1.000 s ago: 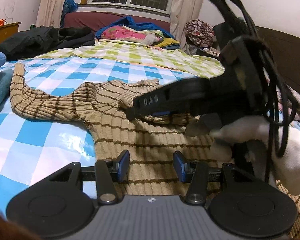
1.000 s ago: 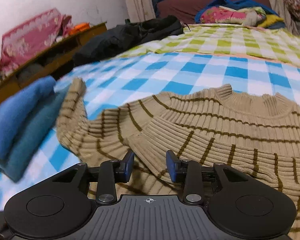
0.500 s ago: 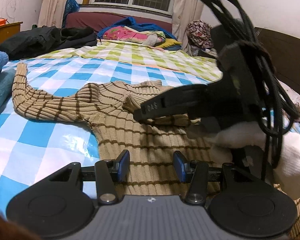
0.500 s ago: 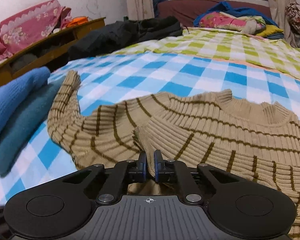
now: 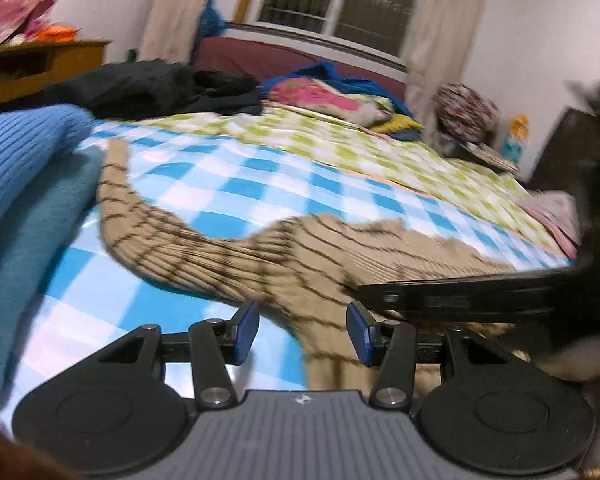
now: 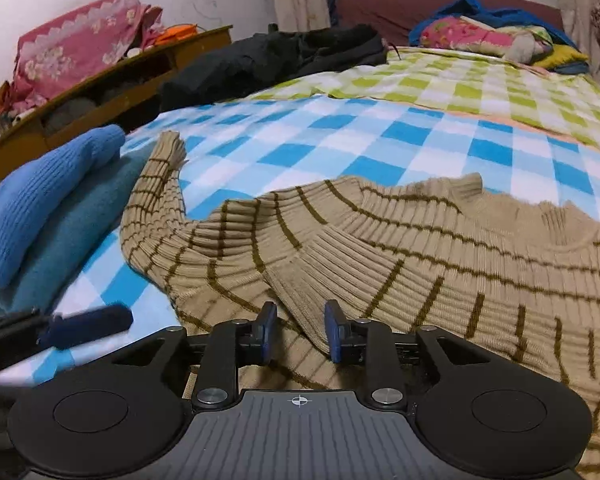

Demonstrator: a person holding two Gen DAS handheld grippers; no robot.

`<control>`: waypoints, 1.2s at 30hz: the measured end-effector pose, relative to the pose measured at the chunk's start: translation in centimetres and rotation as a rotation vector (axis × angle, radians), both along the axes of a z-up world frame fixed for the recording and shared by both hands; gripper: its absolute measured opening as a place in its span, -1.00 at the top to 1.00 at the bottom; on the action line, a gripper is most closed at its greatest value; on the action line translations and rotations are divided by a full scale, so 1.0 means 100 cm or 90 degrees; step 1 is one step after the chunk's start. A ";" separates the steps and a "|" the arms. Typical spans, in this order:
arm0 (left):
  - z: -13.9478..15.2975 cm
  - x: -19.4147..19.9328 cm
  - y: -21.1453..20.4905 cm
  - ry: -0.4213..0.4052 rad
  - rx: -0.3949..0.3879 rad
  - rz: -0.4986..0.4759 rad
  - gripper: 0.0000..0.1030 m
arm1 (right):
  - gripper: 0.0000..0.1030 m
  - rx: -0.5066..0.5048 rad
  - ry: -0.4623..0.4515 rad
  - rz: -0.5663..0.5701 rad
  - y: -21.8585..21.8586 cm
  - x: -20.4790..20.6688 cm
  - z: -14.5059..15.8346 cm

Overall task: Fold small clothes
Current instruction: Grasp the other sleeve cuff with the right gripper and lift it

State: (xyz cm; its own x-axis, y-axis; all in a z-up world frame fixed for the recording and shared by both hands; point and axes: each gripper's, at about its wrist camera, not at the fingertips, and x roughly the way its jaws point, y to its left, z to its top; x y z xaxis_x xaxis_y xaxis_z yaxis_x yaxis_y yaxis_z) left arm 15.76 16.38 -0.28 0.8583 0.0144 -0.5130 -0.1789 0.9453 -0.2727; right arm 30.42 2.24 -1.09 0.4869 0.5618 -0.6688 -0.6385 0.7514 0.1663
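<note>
A tan knit sweater [image 6: 440, 240] with brown stripes lies flat on the blue checked sheet [image 6: 340, 140]. One sleeve [image 6: 152, 200] stretches left toward a blue stack, and the other is folded over the chest [image 6: 324, 264]. My right gripper [image 6: 300, 330] hovers low over that fold; its jaws are opening, the fold's tip lies between them, and the pads do not press it. My left gripper [image 5: 302, 320] is open and holds nothing, above the sweater [image 5: 220, 264] near its armpit. The right gripper's body [image 5: 460, 298] crosses the left wrist view. A finger [image 6: 88, 324] of my left gripper shows blurred.
Folded blue and teal knits [image 6: 40, 216] are stacked at the left, touching the sleeve's cuff. Black clothes [image 6: 280, 56] and a green checked blanket [image 6: 480, 84] lie farther back. A wooden shelf [image 6: 100, 92] runs along the left wall.
The right gripper shut on the folded sleeve's edge, then opened again. The left gripper swung left and rose slightly, so the outstretched sleeve and blue stack now fill its view.
</note>
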 end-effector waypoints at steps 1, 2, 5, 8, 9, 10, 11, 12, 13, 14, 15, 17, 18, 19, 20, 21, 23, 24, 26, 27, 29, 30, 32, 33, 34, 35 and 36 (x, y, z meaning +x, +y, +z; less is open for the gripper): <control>-0.001 0.002 0.005 0.001 -0.002 0.009 -0.03 | 0.44 0.009 -0.001 0.005 0.002 0.000 0.005; -0.002 0.006 0.010 0.001 0.004 0.019 -0.03 | 0.44 0.018 -0.003 0.010 0.006 0.000 0.011; -0.004 0.013 0.019 0.002 0.039 0.039 -0.03 | 0.44 0.037 -0.007 0.026 0.022 0.004 0.026; -0.010 0.015 0.031 0.003 0.018 0.051 -0.03 | 0.44 0.044 0.007 0.048 0.047 0.012 0.035; -0.012 0.014 0.035 0.006 0.013 0.052 -0.03 | 0.44 0.043 0.010 0.057 0.058 0.015 0.038; -0.014 0.014 0.038 0.011 0.015 0.051 -0.03 | 0.44 0.041 0.011 0.067 0.069 0.017 0.039; -0.017 0.014 0.041 0.013 0.021 0.052 -0.03 | 0.44 0.039 0.012 0.080 0.083 0.019 0.041; -0.017 0.013 0.043 0.014 0.026 0.054 -0.03 | 0.44 0.036 0.015 0.091 0.095 0.022 0.041; -0.018 0.013 0.046 0.015 0.027 0.057 -0.03 | 0.43 0.033 0.019 0.100 0.108 0.024 0.041; -0.019 0.013 0.049 0.016 0.022 0.056 -0.03 | 0.42 0.032 0.024 0.108 0.121 0.028 0.040; -0.020 0.013 0.052 0.016 0.015 0.056 -0.03 | 0.42 0.032 0.029 0.114 0.133 0.031 0.039; -0.023 0.013 0.058 0.016 0.007 0.056 -0.03 | 0.41 0.033 0.044 0.118 0.157 0.041 0.035; -0.025 0.014 0.060 0.017 0.006 0.056 -0.03 | 0.41 0.037 0.055 0.116 0.166 0.046 0.033; -0.026 0.014 0.062 0.018 0.006 0.055 -0.03 | 0.41 0.044 0.069 0.113 0.176 0.052 0.031; -0.027 0.014 0.064 0.019 0.007 0.055 -0.03 | 0.41 0.050 0.079 0.111 0.185 0.057 0.029; -0.029 0.015 0.065 0.020 0.008 0.056 -0.03 | 0.41 0.053 0.083 0.112 0.193 0.061 0.028; -0.031 0.015 0.068 0.020 0.006 0.055 -0.03 | 0.39 0.058 0.087 0.117 0.210 0.066 0.027; -0.031 0.015 0.068 0.019 0.007 0.054 -0.03 | 0.38 0.059 0.091 0.120 0.219 0.069 0.026; -0.032 0.015 0.069 0.017 0.014 0.053 -0.03 | 0.36 0.059 0.098 0.120 0.232 0.074 0.022; -0.033 0.015 0.069 0.016 0.020 0.052 -0.03 | 0.35 0.057 0.100 0.118 0.239 0.076 0.020; -0.034 0.015 0.068 0.015 0.031 0.052 -0.03 | 0.35 0.052 0.103 0.113 0.249 0.080 0.016; -0.034 0.015 0.068 0.014 0.033 0.051 -0.03 | 0.35 0.049 0.102 0.109 0.252 0.082 0.014; -0.035 0.015 0.068 0.013 0.034 0.049 -0.03 | 0.35 0.045 0.106 0.102 0.257 0.086 0.009; -0.036 0.016 0.068 0.013 0.033 0.049 -0.03 | 0.35 0.043 0.111 0.099 0.259 0.088 0.006; -0.036 0.016 0.068 0.012 0.033 0.049 -0.03 | 0.35 0.041 0.118 0.096 0.261 0.090 0.003; -0.036 0.016 0.068 0.012 0.033 0.049 -0.03 | 0.35 0.039 0.125 0.092 0.262 0.092 -0.001; -0.036 0.016 0.068 0.012 0.033 0.049 -0.03 | 0.35 0.039 0.131 0.088 0.263 0.093 -0.003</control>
